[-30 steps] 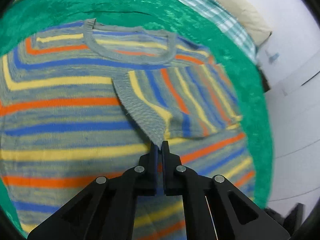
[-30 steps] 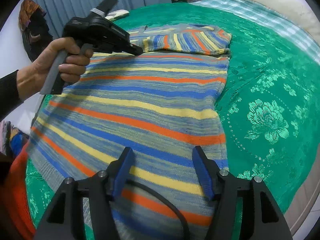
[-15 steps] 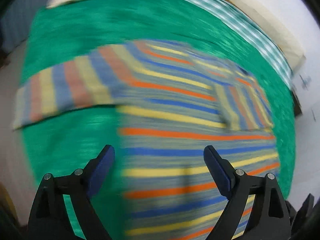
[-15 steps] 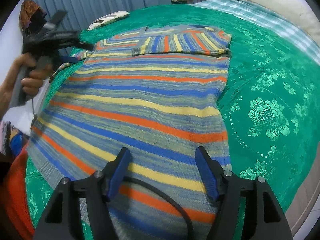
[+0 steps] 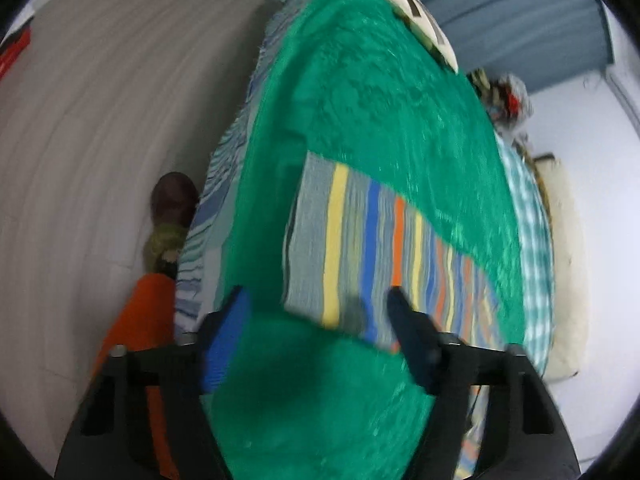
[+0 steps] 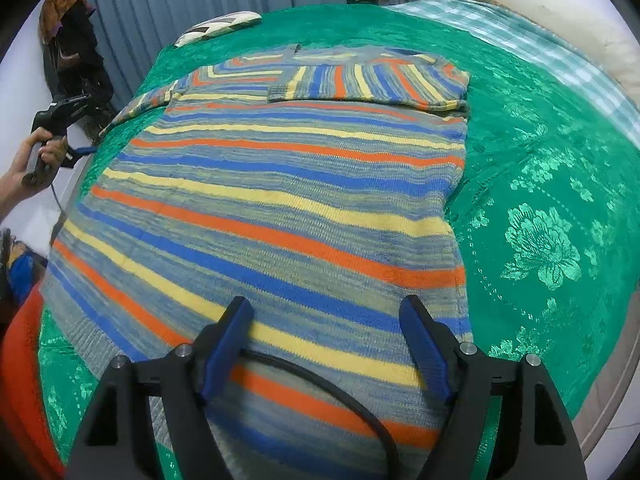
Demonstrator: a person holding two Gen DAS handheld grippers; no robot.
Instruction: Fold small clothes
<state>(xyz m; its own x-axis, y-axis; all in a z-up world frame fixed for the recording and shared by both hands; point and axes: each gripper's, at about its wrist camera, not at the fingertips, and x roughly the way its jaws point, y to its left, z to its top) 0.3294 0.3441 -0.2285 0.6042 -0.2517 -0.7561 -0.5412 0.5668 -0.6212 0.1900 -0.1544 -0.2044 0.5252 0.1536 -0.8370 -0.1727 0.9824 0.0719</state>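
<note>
Lying flat on a green bedspread [image 6: 540,152], a striped sweater [image 6: 280,208] is showing one sleeve already folded across its chest, while the other sleeve [image 5: 360,248] is stretching out sideways toward the bed's edge. The left gripper [image 5: 316,320] is hovering over that sleeve's cuff, its jaws half open, having just been closing, pinching nothing yet; the right gripper [image 6: 324,336] is hanging above the hem, jaws wide, having just been opening, and empty. Gripping the cuff squarely and carrying it level across the chest is probably keeping the fold flat.

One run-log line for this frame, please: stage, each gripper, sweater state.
stage: second sleeve approach | left gripper: open, closing, above unfolded sleeve | right gripper: open, opening, empty, over hem | striped sweater: flat, one sleeve folded
</note>
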